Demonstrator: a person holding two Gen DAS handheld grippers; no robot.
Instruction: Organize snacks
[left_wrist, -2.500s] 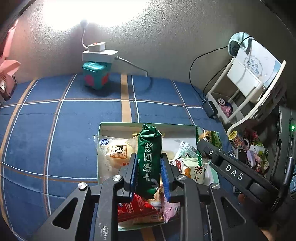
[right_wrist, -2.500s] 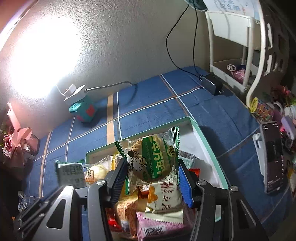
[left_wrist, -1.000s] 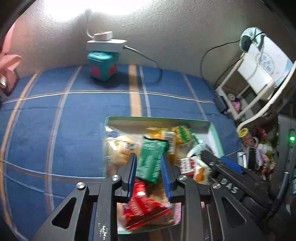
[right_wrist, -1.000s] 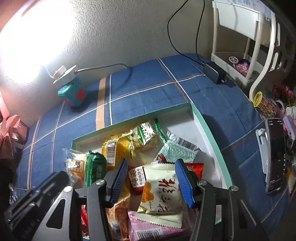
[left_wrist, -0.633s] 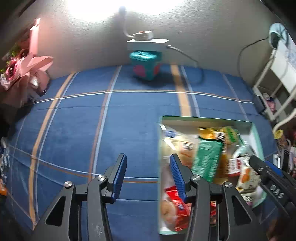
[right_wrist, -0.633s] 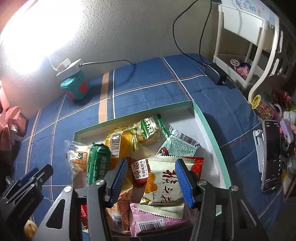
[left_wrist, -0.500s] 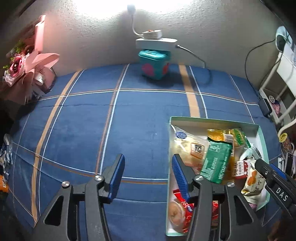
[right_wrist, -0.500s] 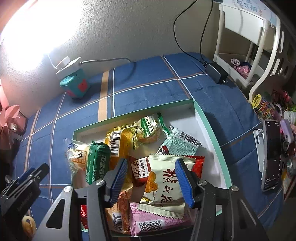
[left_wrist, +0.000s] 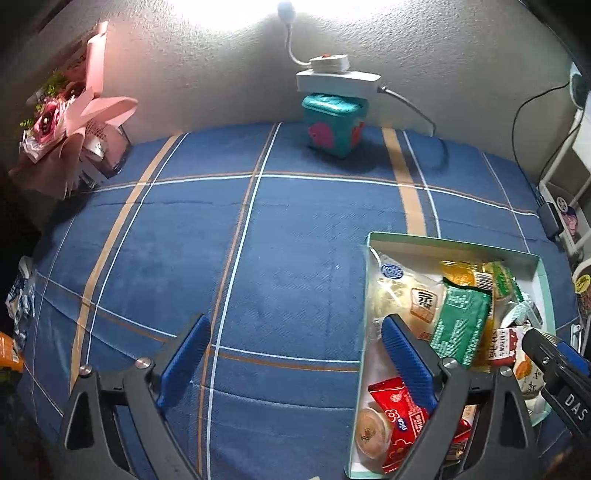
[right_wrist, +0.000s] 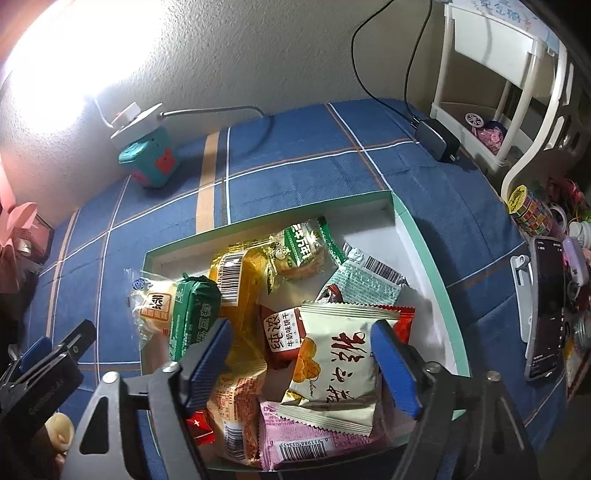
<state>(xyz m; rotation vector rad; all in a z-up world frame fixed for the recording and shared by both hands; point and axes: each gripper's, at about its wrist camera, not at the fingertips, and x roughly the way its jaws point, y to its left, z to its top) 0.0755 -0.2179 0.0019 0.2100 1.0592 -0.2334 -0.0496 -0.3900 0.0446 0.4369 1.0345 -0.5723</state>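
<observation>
The snacks all lay in the green box (right_wrist: 424, 254), piled in a messy heap, so most of the job looked done. The box sat on a blue checked cloth (left_wrist: 295, 240) by a bumpy wall. The left gripper (left_wrist: 295, 354) was opening over bare cloth, holding nothing. The right gripper (right_wrist: 301, 363) was opening around a cream chip bag (right_wrist: 332, 369), not squeezing it. A teal box (left_wrist: 332, 123) stood under the lamp.

Right claw (right_wrist: 299, 354) opening above box (right_wrist: 424, 254) of snacks; cream chip bag (right_wrist: 332, 373) lies between its jaws, untouched. Left claw (right_wrist: 40, 373) at lower left.
</observation>
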